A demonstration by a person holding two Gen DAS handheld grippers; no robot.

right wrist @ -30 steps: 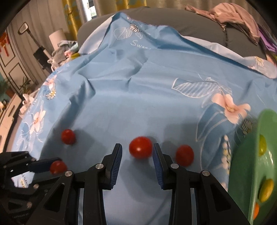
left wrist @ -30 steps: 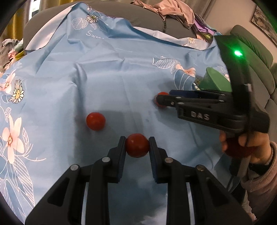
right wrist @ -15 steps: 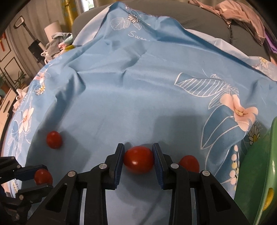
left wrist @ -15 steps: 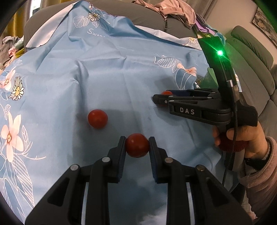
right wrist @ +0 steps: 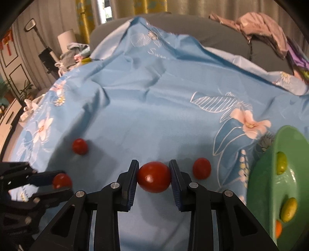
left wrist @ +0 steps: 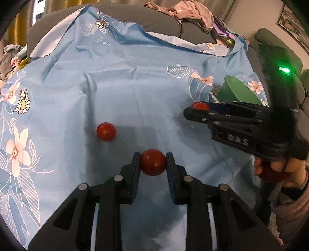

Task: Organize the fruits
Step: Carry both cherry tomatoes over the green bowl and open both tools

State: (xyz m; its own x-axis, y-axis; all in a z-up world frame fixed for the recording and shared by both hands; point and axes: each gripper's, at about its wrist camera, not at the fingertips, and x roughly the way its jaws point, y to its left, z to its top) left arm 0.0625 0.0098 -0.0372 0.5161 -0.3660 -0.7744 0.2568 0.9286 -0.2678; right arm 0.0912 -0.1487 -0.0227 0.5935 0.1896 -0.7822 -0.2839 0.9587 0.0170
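Observation:
My left gripper (left wrist: 153, 161) is shut on a red cherry tomato (left wrist: 153, 162) just above the blue floral cloth (left wrist: 135, 86). My right gripper (right wrist: 154, 176) is shut on a larger red tomato (right wrist: 154, 177); it also shows from the side in the left wrist view (left wrist: 195, 111). One loose tomato (left wrist: 106, 131) lies on the cloth left of my left gripper, and another (right wrist: 201, 168) lies right of my right gripper. A green bowl (right wrist: 270, 183) holding several small yellow and orange fruits stands at the right.
The cloth covers a grey sofa (left wrist: 154, 21) with a heap of clothes (left wrist: 189, 13) on its backrest. A person's hand (left wrist: 278, 170) holds the right gripper at the right edge. A lamp and furniture (right wrist: 65, 38) stand beyond the cloth's far left.
My right gripper has closed on the larger tomato, lifted it and shifted right toward the green bowl. My left gripper still holds its tomato in place.

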